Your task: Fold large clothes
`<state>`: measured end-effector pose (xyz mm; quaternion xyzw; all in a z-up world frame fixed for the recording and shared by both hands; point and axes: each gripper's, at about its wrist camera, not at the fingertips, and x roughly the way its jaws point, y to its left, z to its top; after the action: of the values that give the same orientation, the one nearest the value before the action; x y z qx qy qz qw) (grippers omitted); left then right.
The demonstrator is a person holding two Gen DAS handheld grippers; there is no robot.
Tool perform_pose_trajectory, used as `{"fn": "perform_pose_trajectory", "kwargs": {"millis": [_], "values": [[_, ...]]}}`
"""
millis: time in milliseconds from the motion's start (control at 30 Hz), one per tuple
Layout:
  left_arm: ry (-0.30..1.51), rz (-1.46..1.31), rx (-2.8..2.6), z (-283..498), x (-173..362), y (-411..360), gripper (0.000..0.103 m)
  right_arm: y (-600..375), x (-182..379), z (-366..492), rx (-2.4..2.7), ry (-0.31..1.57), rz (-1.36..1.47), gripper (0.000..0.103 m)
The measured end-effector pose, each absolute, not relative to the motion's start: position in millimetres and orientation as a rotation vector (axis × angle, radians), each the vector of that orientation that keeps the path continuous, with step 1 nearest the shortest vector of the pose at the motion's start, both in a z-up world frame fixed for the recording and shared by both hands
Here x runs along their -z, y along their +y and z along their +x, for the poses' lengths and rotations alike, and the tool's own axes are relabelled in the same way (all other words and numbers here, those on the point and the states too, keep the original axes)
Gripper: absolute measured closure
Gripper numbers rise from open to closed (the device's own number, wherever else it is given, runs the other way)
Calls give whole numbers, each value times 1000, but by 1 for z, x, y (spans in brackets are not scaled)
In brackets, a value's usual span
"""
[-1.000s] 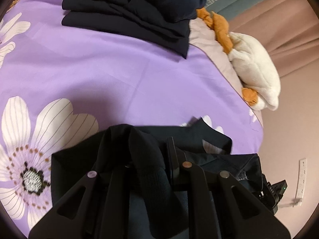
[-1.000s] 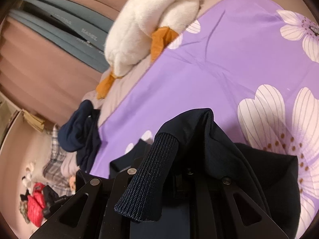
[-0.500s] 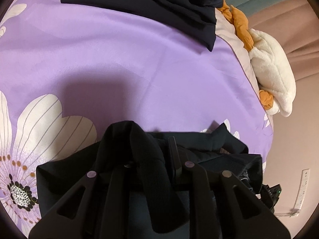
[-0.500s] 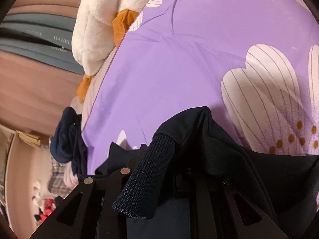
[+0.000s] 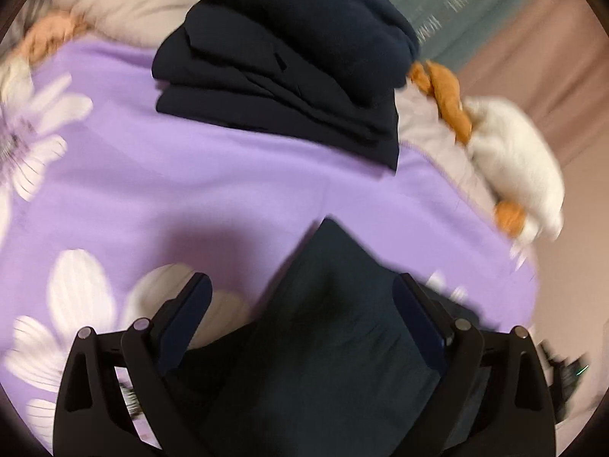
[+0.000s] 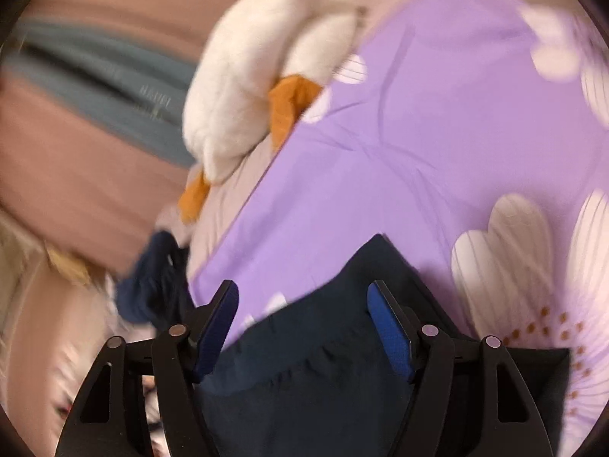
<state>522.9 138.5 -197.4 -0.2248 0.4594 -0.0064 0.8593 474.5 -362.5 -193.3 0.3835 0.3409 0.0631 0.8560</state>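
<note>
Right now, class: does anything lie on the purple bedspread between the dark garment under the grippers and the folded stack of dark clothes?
Nothing visible: only bare purple flowered bedspread separates the dark navy garment from the folded dark stack.

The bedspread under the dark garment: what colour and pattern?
Lilac bedspread with large white flowers; clearest in the left wrist view.

Two grippers, one dark garment between the fingers, one folded stack ahead, one plush duck are counted.
</note>
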Motion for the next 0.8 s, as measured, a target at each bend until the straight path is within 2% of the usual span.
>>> {"fn": "perform_pose_trajectory", "kwargs": {"millis": [167,233,300,367,400,433,467,800], "values": [[959,-278,87,472,197,120,8,-301,178,436,-151,781,321,33],[954,-222,111,447,199,113,8,-290,181,417,-182,784,259,41],[949,-155,119,431,202,102,16,-282,183,403,-203,786,218,49],[965,-79,129,414,211,90,42,-271,188,390,-208,797,150,58],[992,-51,149,408,219,84,48,-265,193,383,-202,810,99,65],[1012,-33,164,404,225,80,58,-262,198,378,-187,828,55,69],[1035,-15,174,399,233,77,65,-261,202,375,-170,847,24,70],[1071,8,181,375,261,78,64,-257,234,326,-90,944,-178,70]]}}
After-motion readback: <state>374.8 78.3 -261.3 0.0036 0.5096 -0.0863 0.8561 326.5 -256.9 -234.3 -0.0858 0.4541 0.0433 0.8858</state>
